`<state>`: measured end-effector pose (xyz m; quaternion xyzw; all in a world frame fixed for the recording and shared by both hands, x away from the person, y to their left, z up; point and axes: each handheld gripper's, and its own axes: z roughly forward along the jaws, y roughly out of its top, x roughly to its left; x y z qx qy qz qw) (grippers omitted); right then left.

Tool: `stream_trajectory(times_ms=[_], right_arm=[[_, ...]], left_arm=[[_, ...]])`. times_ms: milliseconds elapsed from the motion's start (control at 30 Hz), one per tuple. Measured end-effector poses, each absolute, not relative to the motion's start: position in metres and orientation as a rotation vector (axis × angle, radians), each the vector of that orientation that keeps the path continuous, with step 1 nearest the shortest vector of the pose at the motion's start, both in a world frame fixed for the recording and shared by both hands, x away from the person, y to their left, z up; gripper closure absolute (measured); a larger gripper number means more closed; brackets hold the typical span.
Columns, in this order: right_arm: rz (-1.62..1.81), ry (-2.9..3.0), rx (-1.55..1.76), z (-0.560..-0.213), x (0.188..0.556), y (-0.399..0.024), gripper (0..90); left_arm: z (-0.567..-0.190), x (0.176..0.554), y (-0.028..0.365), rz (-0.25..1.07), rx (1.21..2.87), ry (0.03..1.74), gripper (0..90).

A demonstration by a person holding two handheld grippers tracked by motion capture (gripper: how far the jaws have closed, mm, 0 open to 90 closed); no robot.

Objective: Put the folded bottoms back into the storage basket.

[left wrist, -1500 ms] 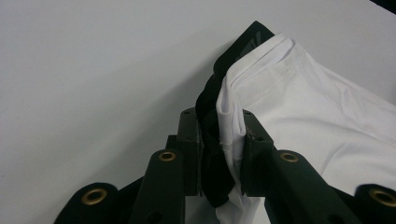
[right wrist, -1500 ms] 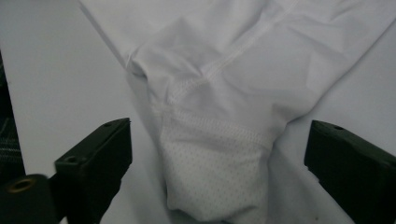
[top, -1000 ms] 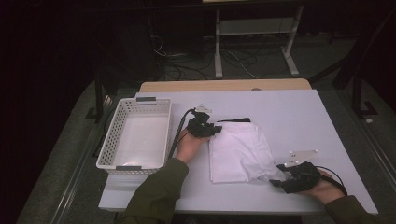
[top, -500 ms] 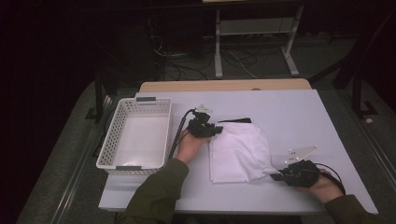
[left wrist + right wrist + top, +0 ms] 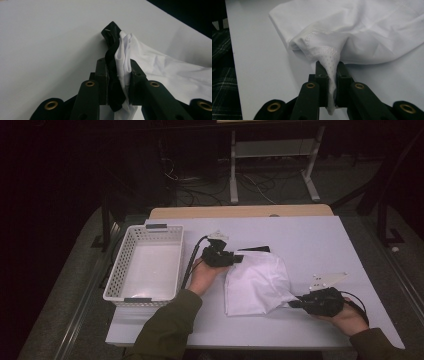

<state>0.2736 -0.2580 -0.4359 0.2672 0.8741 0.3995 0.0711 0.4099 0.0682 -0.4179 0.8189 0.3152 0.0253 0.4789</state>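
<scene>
Overhead, the basket [image 5: 145,270] left of the left gripper [image 5: 235,259] holds nothing; the cloth [image 5: 257,282] lies between both grippers. Closer, the left gripper [image 5: 118,75] pinches white cloth [image 5: 160,67] with black fabric [image 5: 111,53]. The right gripper [image 5: 331,75], just closed, clamps the cloth's [image 5: 362,27] hem.

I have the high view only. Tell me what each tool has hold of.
Observer: The left tool is shut on the folded white cloth together with a black fabric strip.
Operator: Report the right one.
Observer: The right tool is shut on a dotted, stitched hem corner of that cloth, bunched between its pads.
Operator: Say whether the cloth is lifted.
Observer: By the right gripper view, the cloth's body lies on the white table; the pinched corner rises to the tool.
</scene>
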Motion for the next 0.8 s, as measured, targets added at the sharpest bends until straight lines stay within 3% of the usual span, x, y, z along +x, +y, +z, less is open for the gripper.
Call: stream_trajectory(times_ms=[800], right_arm=[[1.431,2.554,0.749,-0.407,0.294,-0.236,82.1]], left_arm=[[-0.391,0.39,0.051,-0.055,1.973,0.623,74.4]])
